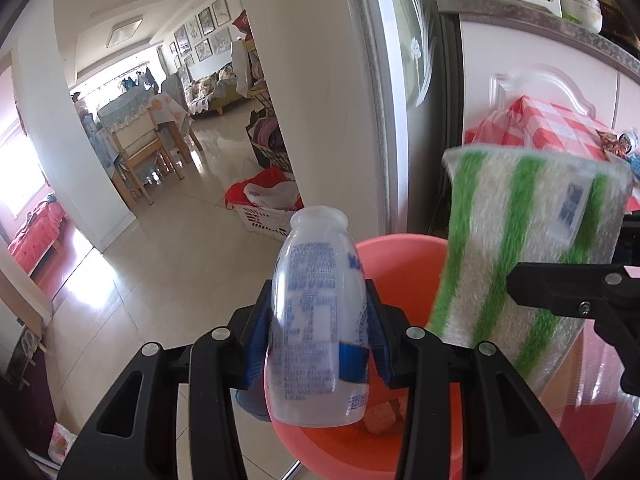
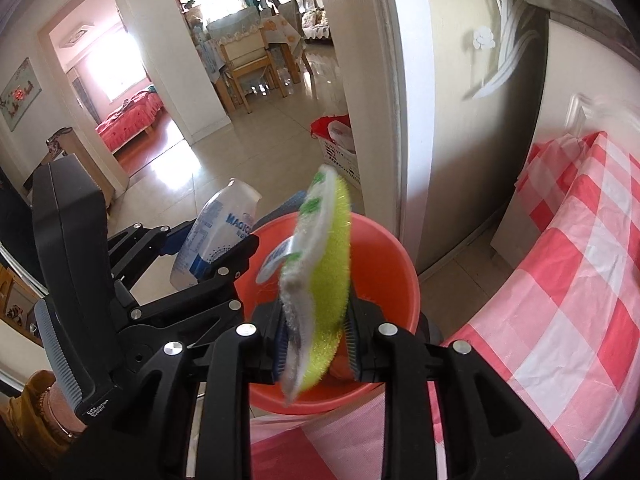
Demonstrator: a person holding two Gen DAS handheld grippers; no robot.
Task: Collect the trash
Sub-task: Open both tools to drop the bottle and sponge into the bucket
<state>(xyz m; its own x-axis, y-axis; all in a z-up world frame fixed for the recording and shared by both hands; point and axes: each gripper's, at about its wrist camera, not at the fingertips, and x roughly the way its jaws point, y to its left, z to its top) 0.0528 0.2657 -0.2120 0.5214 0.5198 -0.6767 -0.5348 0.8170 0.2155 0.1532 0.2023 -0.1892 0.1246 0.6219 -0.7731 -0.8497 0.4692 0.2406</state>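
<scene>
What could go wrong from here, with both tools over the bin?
1. The bottle in the left tool sits over the near rim of the bin; dropped now, it might clip the rim and fall to the floor.
2. The sponge stands tall in the right tool and leans; it may tip outside on release.
3. The two tools are close together, so they could bump.

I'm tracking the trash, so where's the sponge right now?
The sponge stands between the right gripper's fingers, above the orange bin, with the bottle to its left.
</scene>
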